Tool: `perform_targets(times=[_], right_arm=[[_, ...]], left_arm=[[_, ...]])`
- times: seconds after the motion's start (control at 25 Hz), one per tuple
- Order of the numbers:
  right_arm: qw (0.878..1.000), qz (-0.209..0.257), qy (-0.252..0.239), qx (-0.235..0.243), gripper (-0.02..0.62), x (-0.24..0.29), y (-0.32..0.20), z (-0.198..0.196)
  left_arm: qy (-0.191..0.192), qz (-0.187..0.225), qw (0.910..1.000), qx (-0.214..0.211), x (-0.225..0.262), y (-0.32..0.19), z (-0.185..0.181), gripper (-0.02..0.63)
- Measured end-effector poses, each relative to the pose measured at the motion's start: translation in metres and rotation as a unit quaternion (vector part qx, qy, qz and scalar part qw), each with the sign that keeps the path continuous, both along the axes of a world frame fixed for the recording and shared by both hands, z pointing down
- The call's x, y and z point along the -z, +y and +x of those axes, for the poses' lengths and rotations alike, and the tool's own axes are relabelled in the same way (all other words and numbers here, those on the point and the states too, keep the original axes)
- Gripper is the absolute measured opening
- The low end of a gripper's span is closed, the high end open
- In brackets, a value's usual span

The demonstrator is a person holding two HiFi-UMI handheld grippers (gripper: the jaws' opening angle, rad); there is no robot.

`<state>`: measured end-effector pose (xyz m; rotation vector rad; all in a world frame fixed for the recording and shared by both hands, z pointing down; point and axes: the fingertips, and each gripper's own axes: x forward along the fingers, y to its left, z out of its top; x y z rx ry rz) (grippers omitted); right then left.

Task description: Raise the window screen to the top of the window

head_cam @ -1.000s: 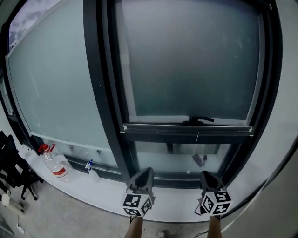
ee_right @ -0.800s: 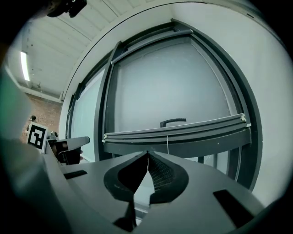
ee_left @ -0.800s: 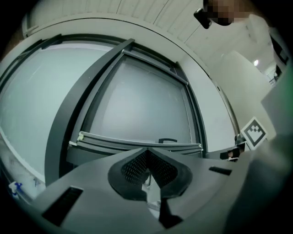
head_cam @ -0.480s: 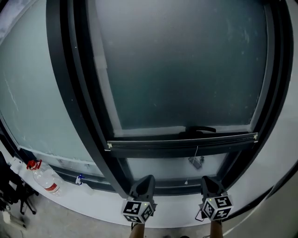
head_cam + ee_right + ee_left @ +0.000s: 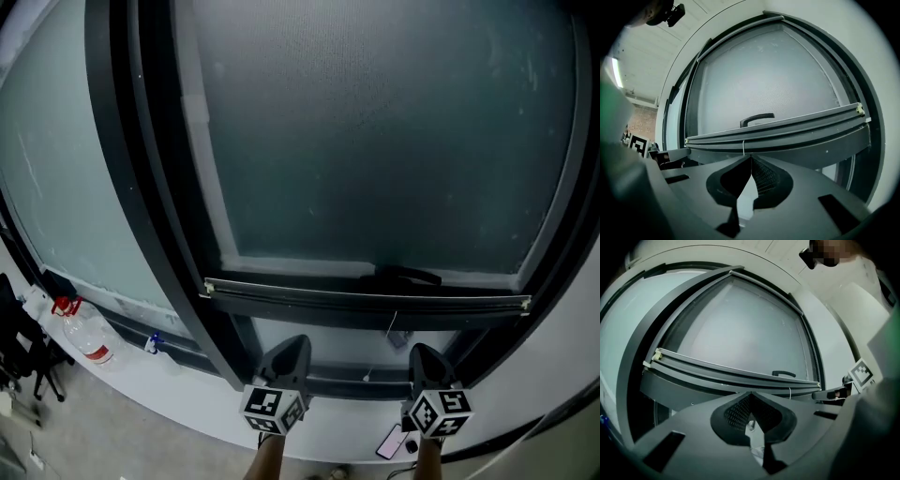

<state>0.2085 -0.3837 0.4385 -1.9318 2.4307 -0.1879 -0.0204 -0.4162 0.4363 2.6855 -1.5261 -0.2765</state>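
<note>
The window screen's dark bottom bar runs across the lower part of the window, with a black handle just above it and a thin white pull cord hanging below. My left gripper is shut and empty, its tips just under the bar and left of the cord. My right gripper is also shut and empty, below the bar and right of the cord. Neither gripper touches the bar. The handle stands above the bar in the right gripper view.
The dark window frame slants down at the left. A water bottle and a small spray bottle stand on the white sill. A phone lies on the sill by my right gripper. Dark chair parts are at the far left.
Both grippers have moved closer to the window together. The screen bar now looks larger and sits right above their tips. Both stay shut.
</note>
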Motion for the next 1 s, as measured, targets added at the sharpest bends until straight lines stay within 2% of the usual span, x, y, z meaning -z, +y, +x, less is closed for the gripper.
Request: perform_targets(times=[0.2, 0.32, 0.44, 0.52, 0.56, 0.6, 0.68, 0.76, 0.88, 1.0], right_arm=[[0.998, 0.000, 0.007, 0.070, 0.006, 0.006, -0.012, -0.004], [0.996, -0.003, 0.034, 0.080, 0.006, 0.010, -0.020, -0.003], [0.992, 0.005, 0.086, 0.088, 0.006, 0.015, -0.028, -0.013], [0.983, 0.010, 0.157, 0.099, 0.035, 0.019, -0.031, -0.025], [0.974, 0.013, 0.202, 0.101, 0.073, 0.020, -0.033, -0.029], [0.964, 0.017, 0.246, 0.099, 0.091, 0.022, -0.036, -0.032], [0.943, 0.031, 0.320, 0.083, 0.092, 0.031, -0.041, -0.033], [0.918, 0.045, 0.390, 0.060, 0.092, 0.043, -0.045, -0.031], [0.870, 0.042, 0.487, 0.055, 0.092, 0.047, -0.051, -0.031], [0.811, 0.017, 0.579, 0.085, 0.092, 0.034, -0.055, -0.031]], left_arm=[[-0.045, 0.005, 0.9990, 0.007, 0.004, -0.013, 0.015, 0.002], [-0.092, 0.010, 0.9957, -0.006, 0.007, -0.018, 0.026, 0.003], [-0.160, 0.041, 0.9861, -0.015, 0.013, -0.021, 0.034, 0.005], [-0.217, 0.074, 0.9732, -0.020, 0.020, -0.019, 0.040, 0.032], [-0.256, 0.087, 0.9624, -0.023, 0.021, -0.019, 0.043, 0.070], [-0.303, 0.099, 0.9475, -0.026, 0.022, -0.021, 0.045, 0.103], [-0.391, 0.119, 0.9123, -0.027, 0.025, -0.025, 0.046, 0.112], [-0.445, 0.133, 0.8850, -0.027, 0.028, -0.031, 0.044, 0.112], [-0.505, 0.132, 0.8525, -0.030, 0.029, -0.039, 0.038, 0.110], [-0.573, 0.118, 0.8100, -0.044, 0.023, -0.045, 0.035, 0.111]])
